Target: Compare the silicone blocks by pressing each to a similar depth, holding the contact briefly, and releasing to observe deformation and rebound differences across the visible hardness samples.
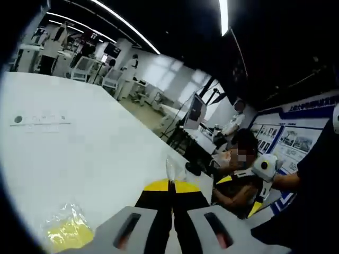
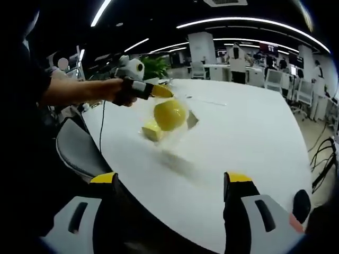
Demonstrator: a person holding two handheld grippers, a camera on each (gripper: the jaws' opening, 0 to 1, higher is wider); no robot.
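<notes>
Silicone blocks [image 1: 68, 232] — yellow, bagged, low over the table [image 1: 79, 153]; left hand-held gripper [image 1: 172, 185] pinches the bag's top. Right gripper view: bag [image 2: 169, 117] hangs clear; right hand-held gripper [image 2: 172, 182] wide open, empty — lower, unbag, then press.

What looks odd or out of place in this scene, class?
The left tongs hold a clear bag of yellow blocks up above the white table, so nothing rests flat for pressing.
</notes>
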